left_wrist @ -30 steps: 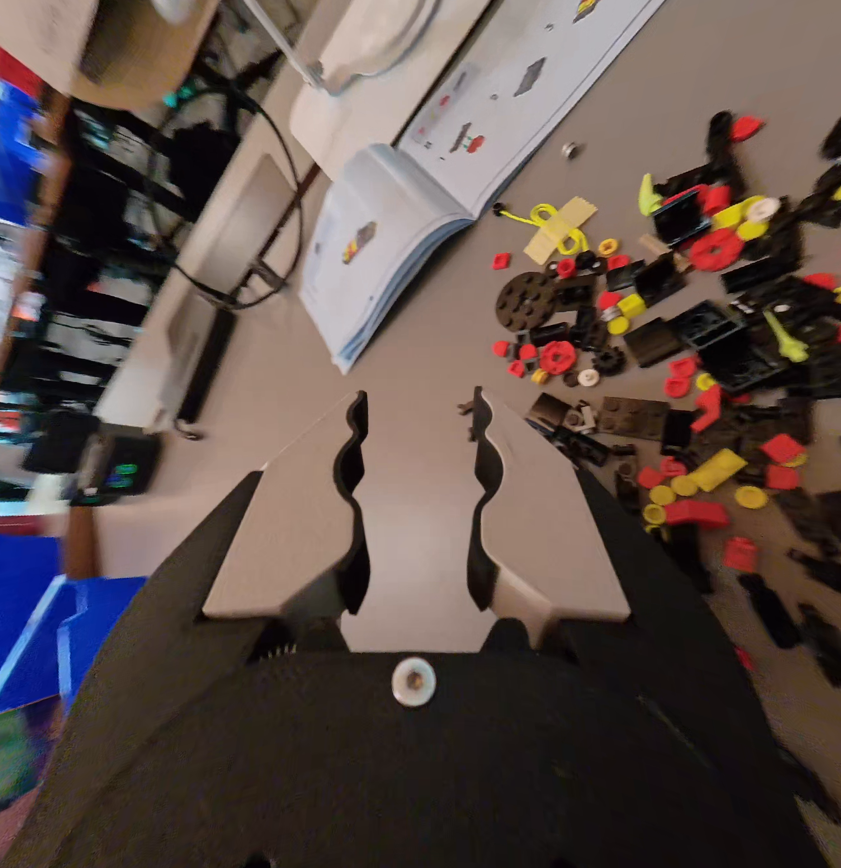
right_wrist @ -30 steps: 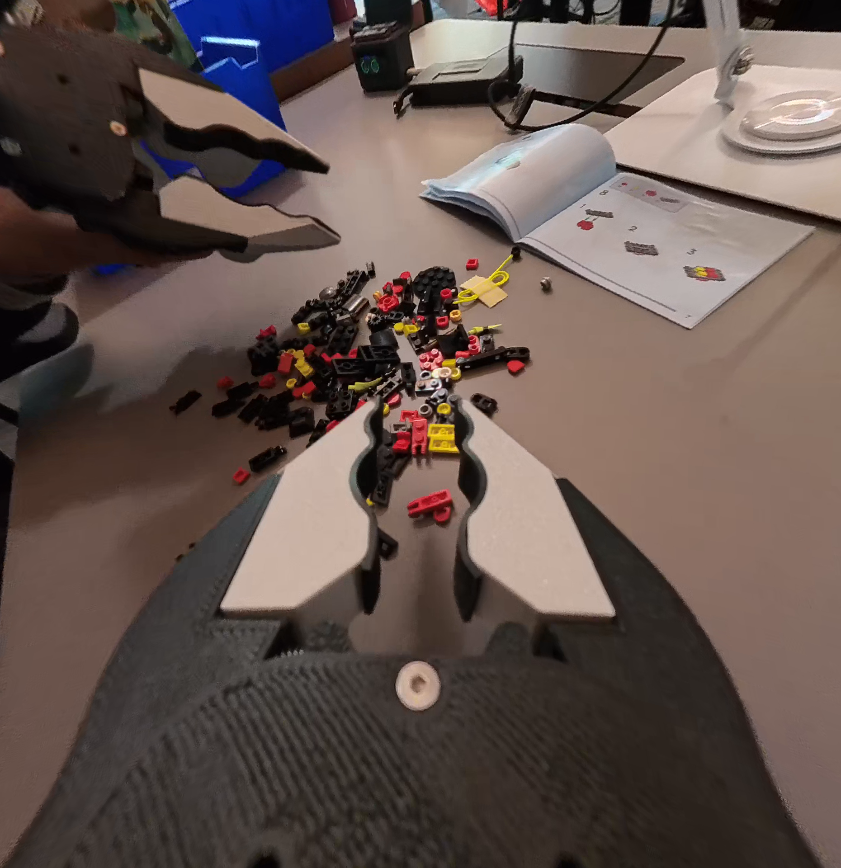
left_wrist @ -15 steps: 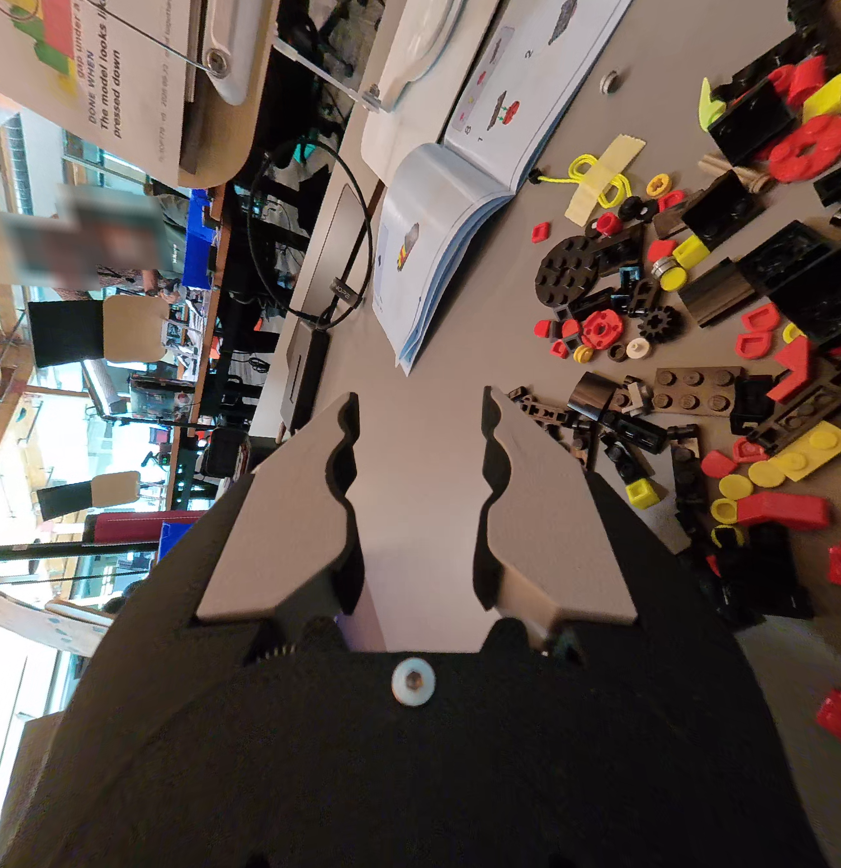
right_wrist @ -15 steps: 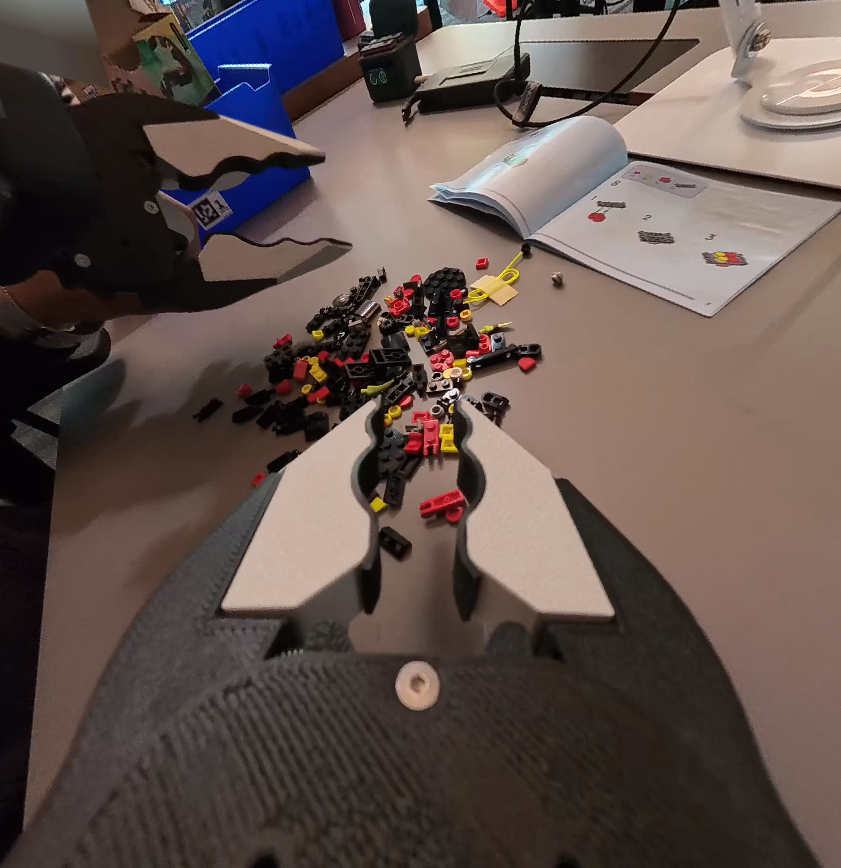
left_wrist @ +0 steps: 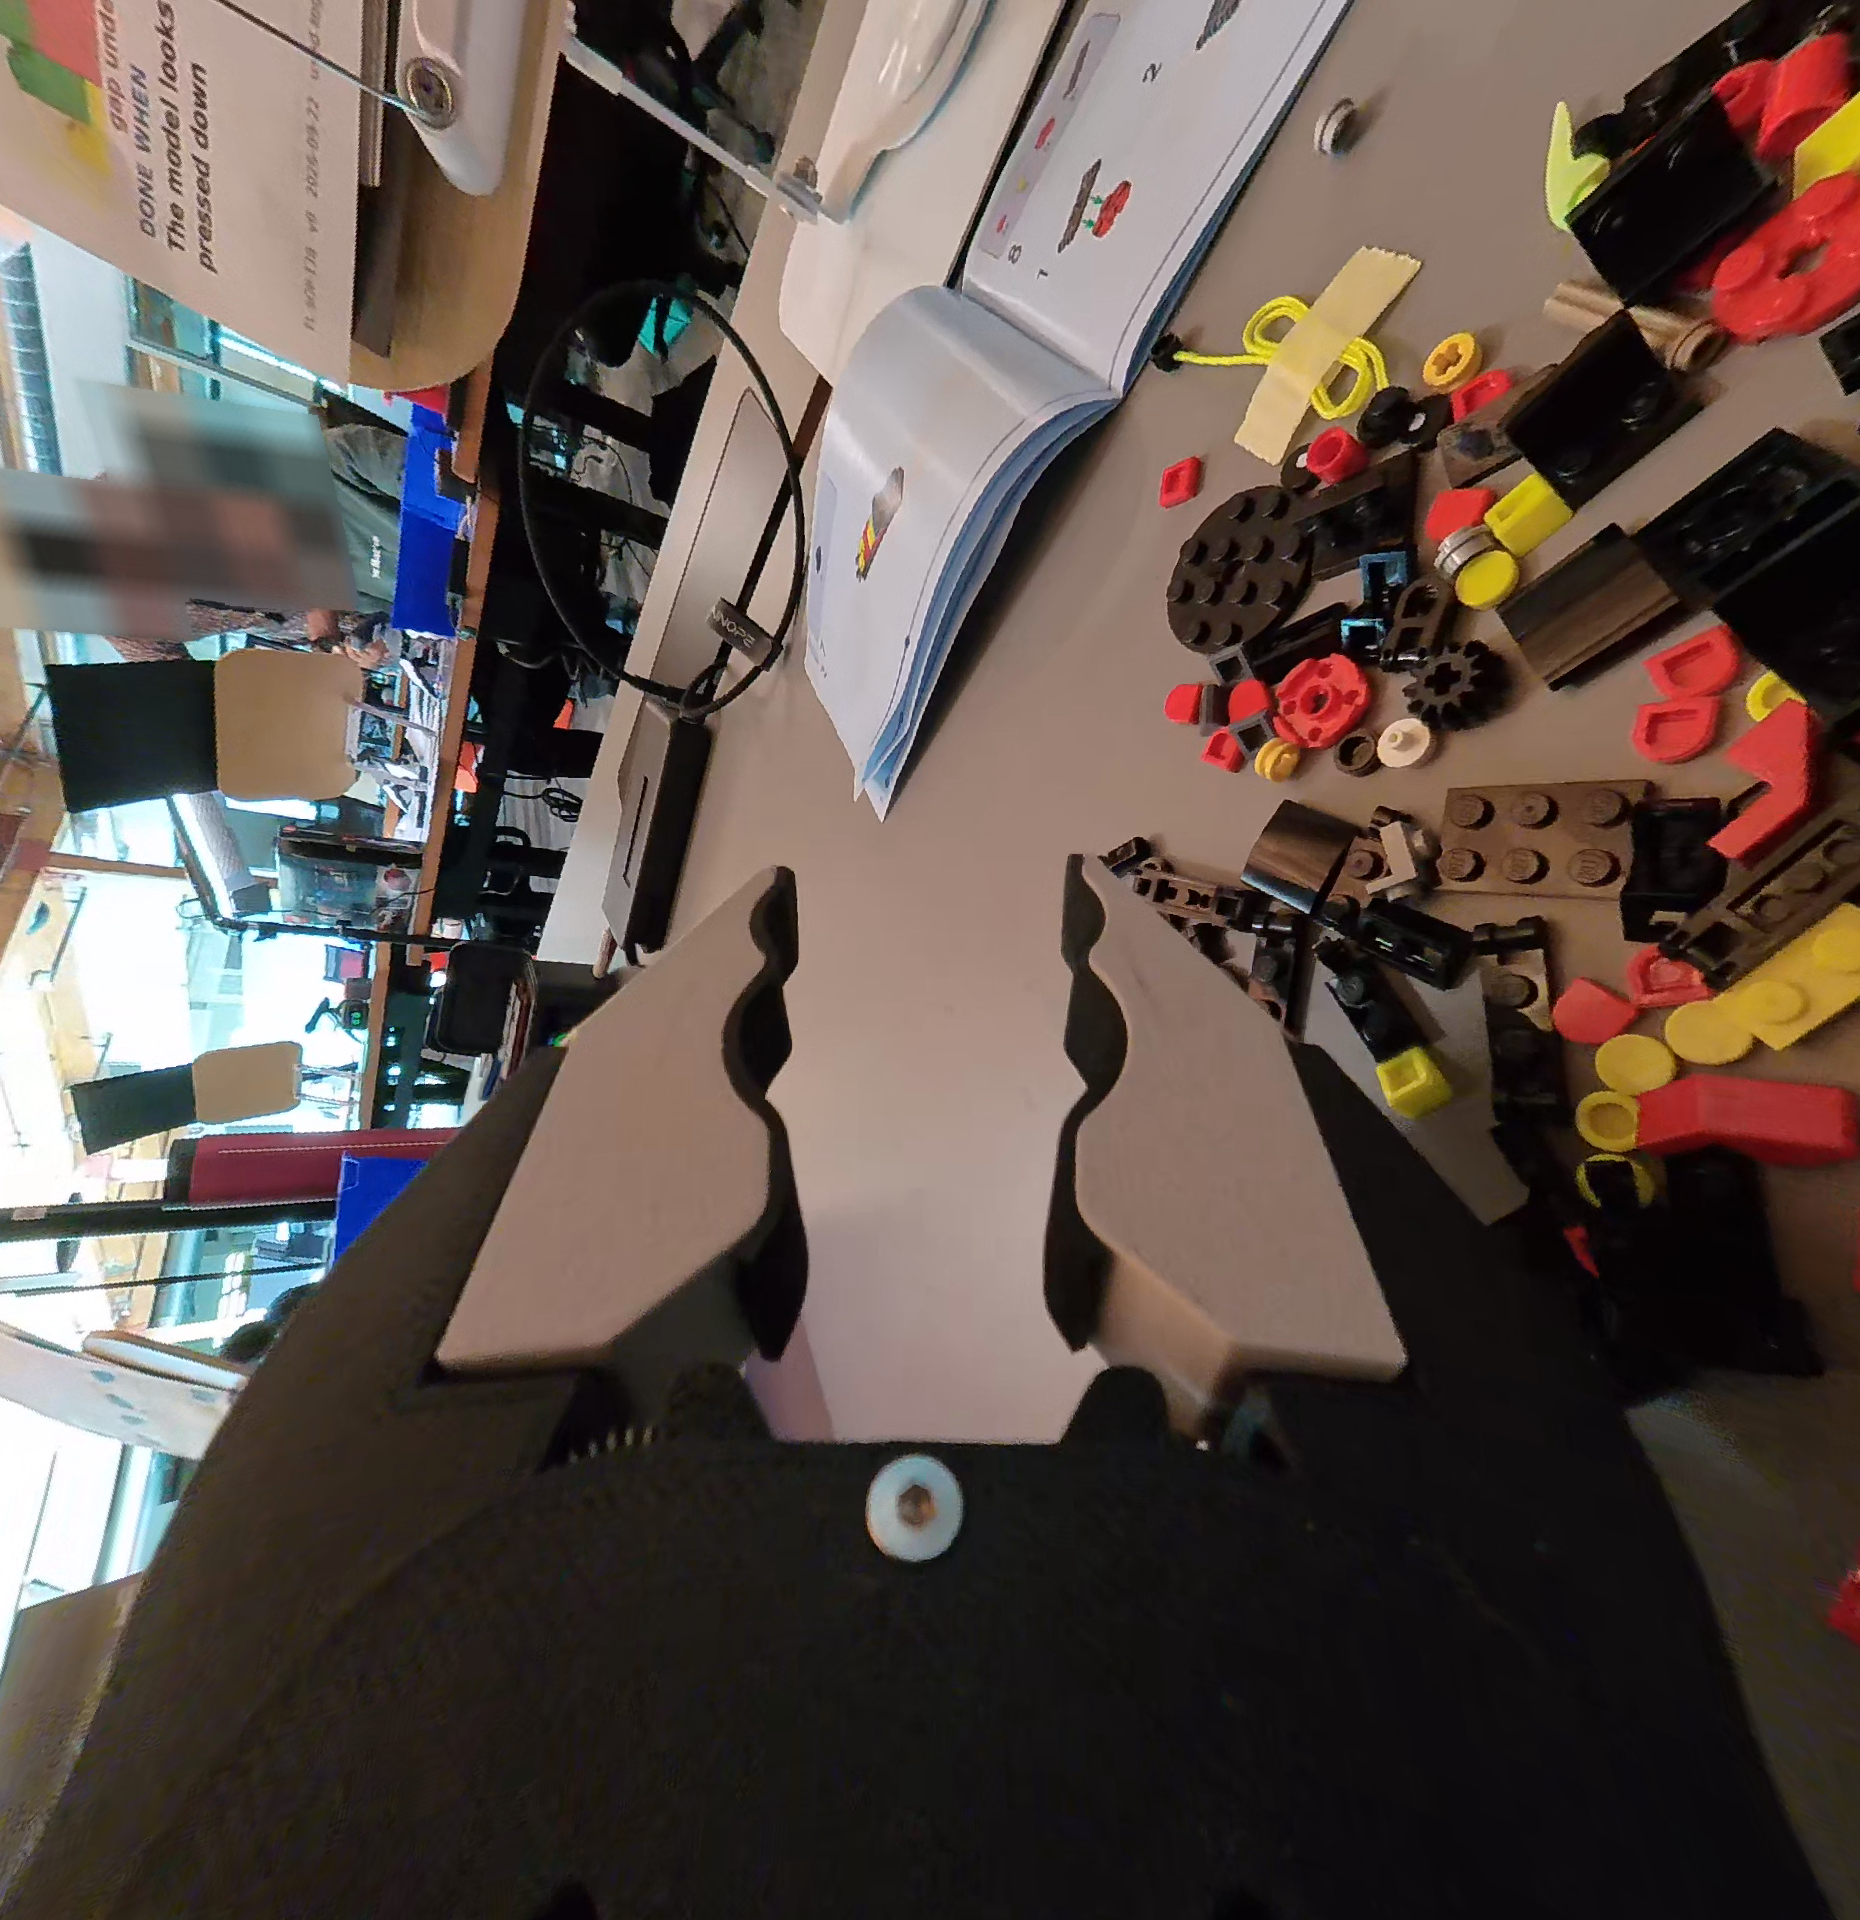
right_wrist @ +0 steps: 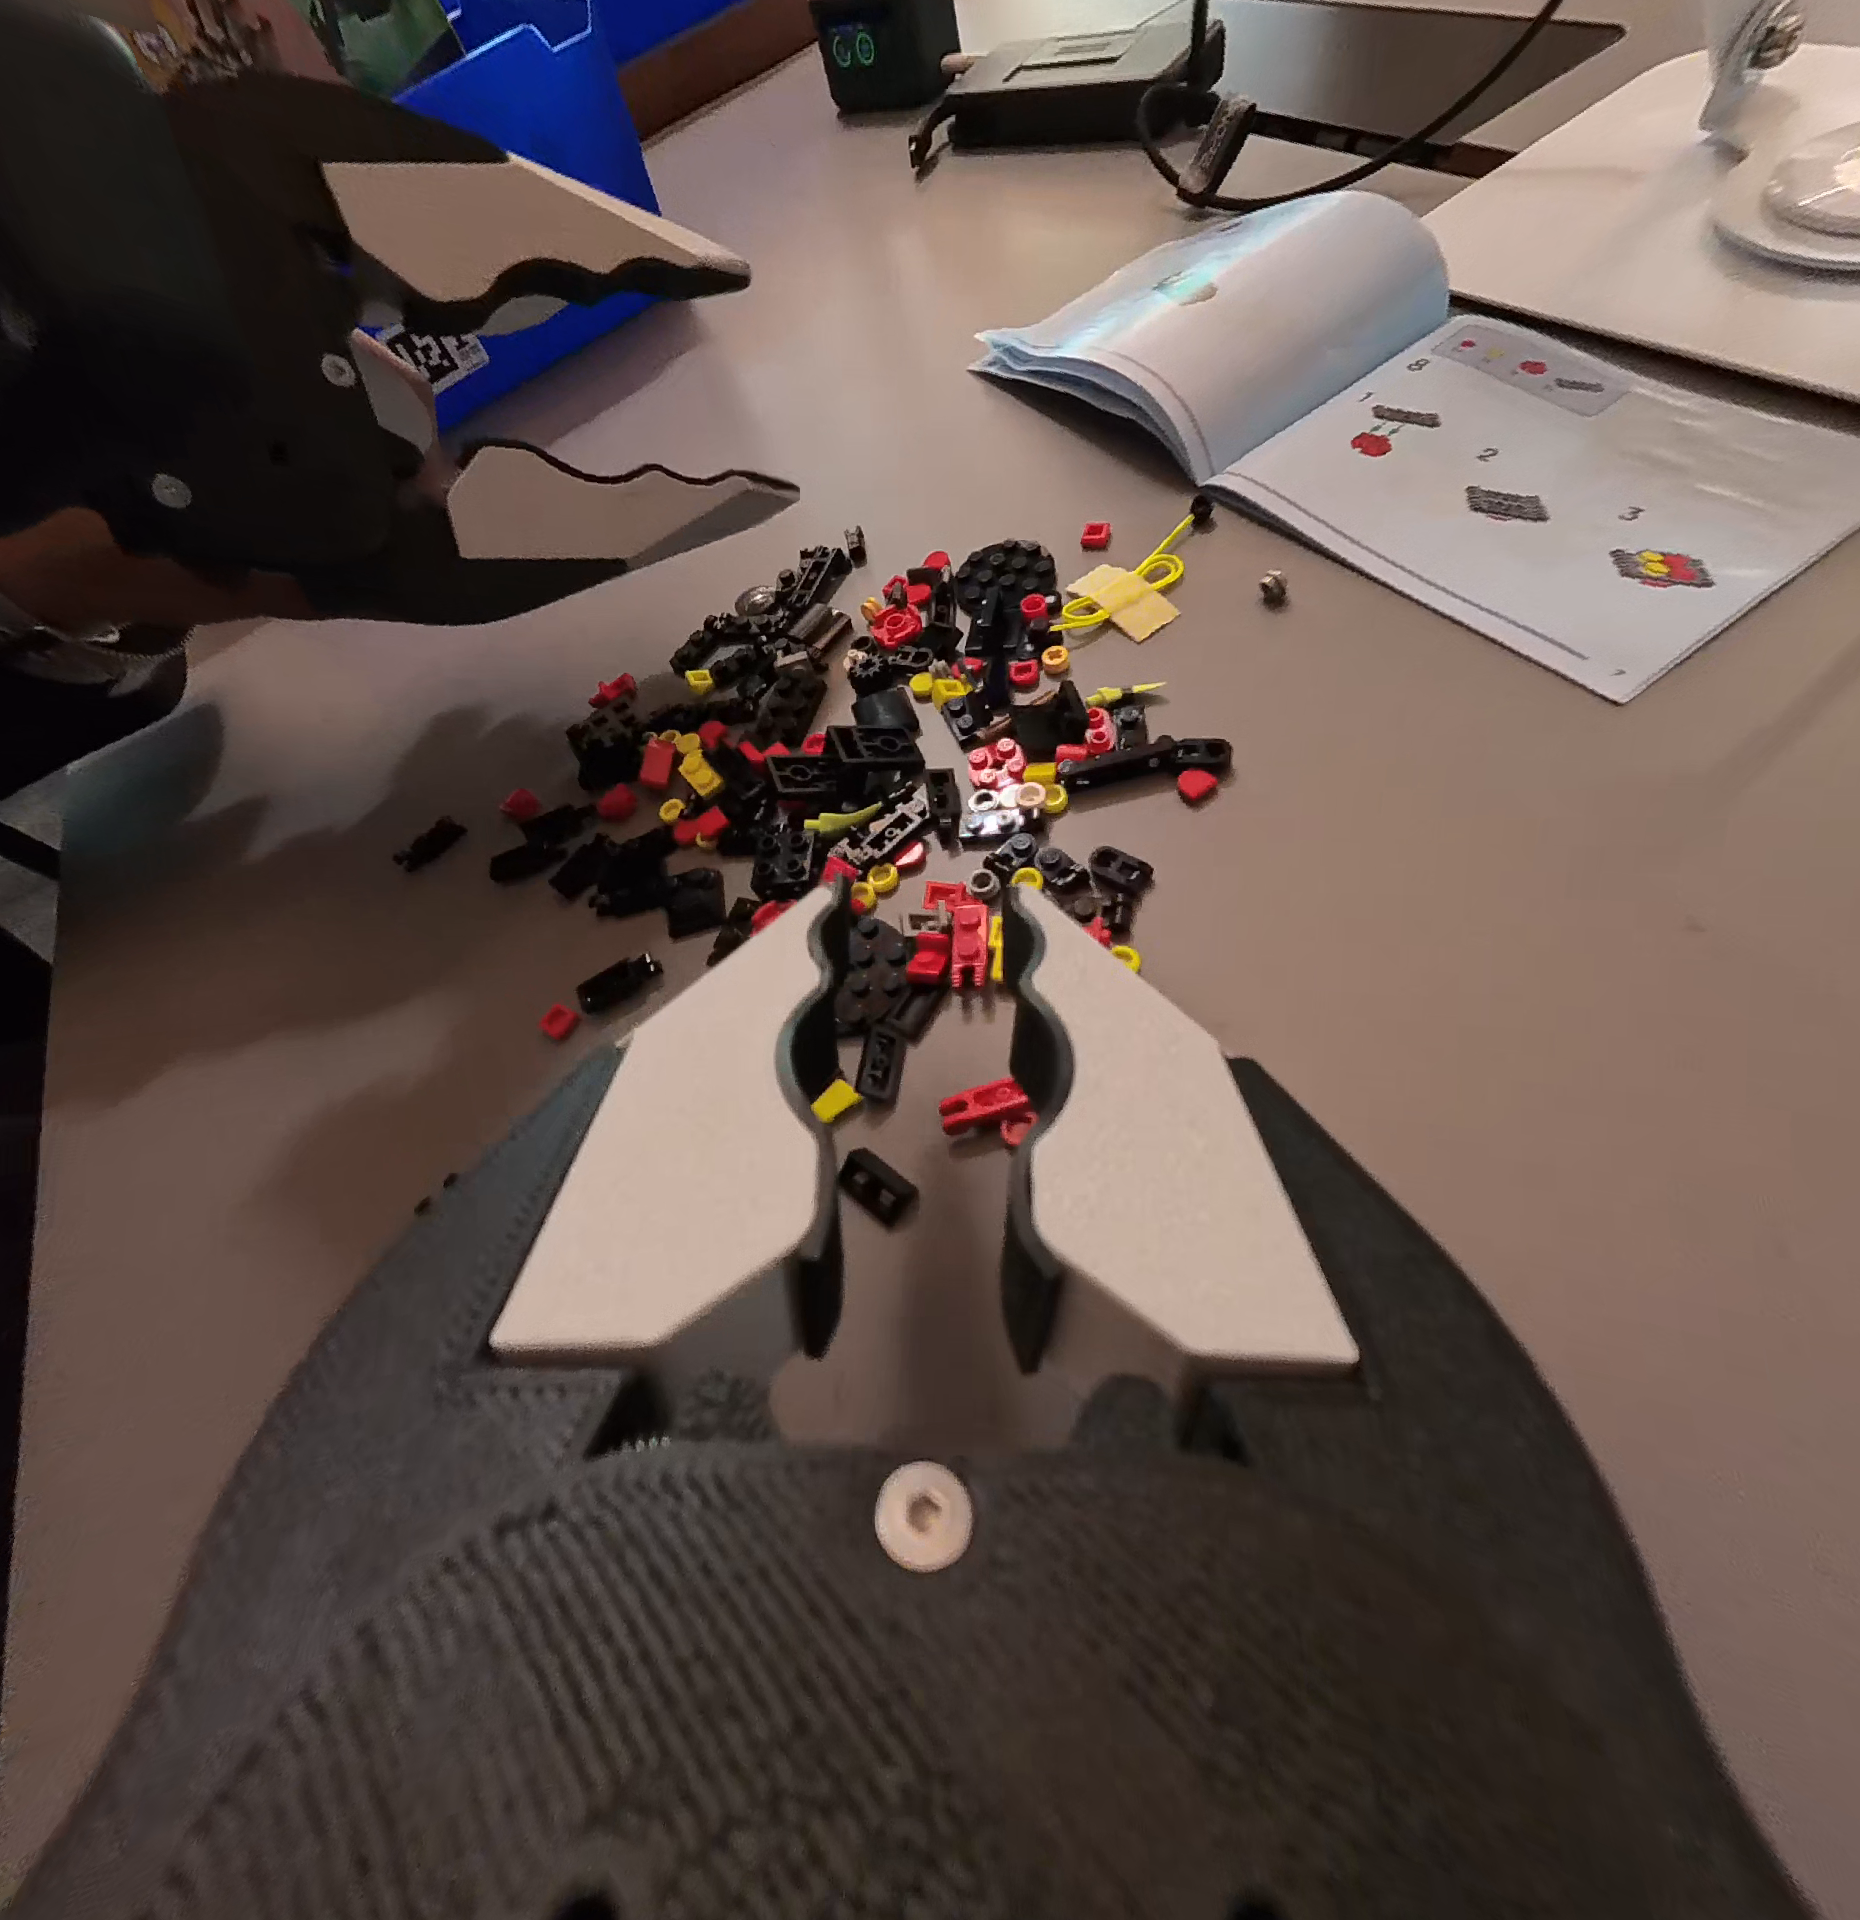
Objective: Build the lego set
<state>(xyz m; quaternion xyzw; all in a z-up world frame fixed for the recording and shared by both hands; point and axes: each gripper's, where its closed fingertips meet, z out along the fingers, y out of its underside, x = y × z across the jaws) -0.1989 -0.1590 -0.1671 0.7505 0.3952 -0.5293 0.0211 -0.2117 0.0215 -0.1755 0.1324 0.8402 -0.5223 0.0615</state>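
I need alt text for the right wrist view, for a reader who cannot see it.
The right gripper, jaws open and empty, hovers over the near edge of a pile of black, red and yellow lego pieces on a grey table. The left gripper, also open, is at the upper left; an open instruction booklet lies beyond the pile.

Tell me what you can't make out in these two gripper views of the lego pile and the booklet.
- Left wrist view: the right finger covers the near edge of the lego pile; the frame's right edge cuts the pile off.
- Right wrist view: the right gripper covers the nearest pieces beside its fingers.
- Right wrist view: the instruction booklet diagrams are too small to tell parts.
- Left wrist view: blurred patch at far left.
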